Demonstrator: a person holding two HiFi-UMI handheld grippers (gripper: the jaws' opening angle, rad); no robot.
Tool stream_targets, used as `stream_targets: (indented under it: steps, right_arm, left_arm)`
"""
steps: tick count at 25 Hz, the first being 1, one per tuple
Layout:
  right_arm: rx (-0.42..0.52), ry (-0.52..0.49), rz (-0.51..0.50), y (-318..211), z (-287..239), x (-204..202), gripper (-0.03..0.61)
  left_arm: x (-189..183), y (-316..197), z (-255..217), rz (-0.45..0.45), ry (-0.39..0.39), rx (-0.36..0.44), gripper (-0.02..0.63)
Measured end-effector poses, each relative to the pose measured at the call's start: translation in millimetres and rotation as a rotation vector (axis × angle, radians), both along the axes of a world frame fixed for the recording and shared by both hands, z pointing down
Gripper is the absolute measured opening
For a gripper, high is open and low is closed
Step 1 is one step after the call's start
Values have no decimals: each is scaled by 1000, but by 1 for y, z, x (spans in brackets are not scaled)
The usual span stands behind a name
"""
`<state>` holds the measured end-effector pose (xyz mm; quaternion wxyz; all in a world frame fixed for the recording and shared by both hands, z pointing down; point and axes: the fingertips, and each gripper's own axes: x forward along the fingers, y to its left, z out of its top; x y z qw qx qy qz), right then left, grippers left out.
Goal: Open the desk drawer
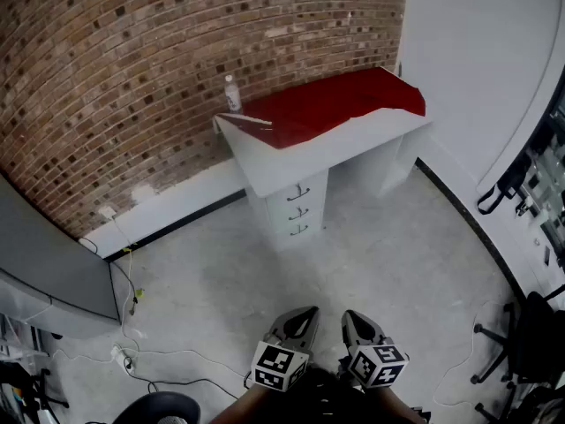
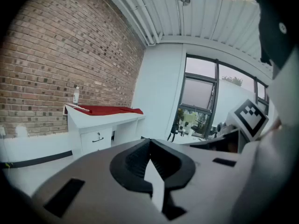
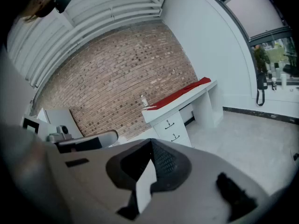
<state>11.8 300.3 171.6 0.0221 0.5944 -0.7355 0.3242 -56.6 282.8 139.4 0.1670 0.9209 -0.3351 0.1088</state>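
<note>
A white desk (image 1: 265, 162) stands against the brick wall, far ahead of me. Its drawer unit (image 1: 298, 208) has three closed drawers with small dark handles. A red cloth (image 1: 335, 104) covers the desktop. My left gripper (image 1: 304, 316) and right gripper (image 1: 351, 320) hang side by side low in the head view, well short of the desk. Both are shut with nothing between their jaws. The desk (image 2: 100, 120) shows small in the left gripper view, left of the shut tips (image 2: 149, 140). The right gripper view holds the drawers (image 3: 170, 129) beyond the shut tips (image 3: 151, 142).
A small bottle (image 1: 232, 94) stands at the desk's left back corner. Cables and a power strip (image 1: 124, 356) lie on the floor at left. A grey panel (image 1: 53, 272) stands at far left, office chairs (image 1: 521, 343) at right. Open concrete floor (image 1: 353, 263) lies between me and the desk.
</note>
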Motion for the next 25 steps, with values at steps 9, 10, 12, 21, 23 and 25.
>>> stream_targets:
  steps: [9,10,12,21,23,25]
  right_arm:
    - [14,-26,25,-17,2,-14,11]
    - [23,-44,38,-18,1,-14,11]
    - [43,-78,65,-20,-1,-15,11]
    - [83,-126,24,-17,-5,-40,11]
    - [71,-129,16,-18,1,-45,11]
    - [65,-134,17,-21,5,-46,11]
  left_arm:
    - [-16,-17,2,12,-7,-8,6]
    - [-19,-19,2,14,-7,-6,6]
    - [-24,-21,3,16,-6,-4,6]
    - [-45,-28,10,-15,-7,-12,6]
    - [-48,-29,16,-22,-9,-23,6]
    - [-51,-31,20,-26,-8,-34,6]
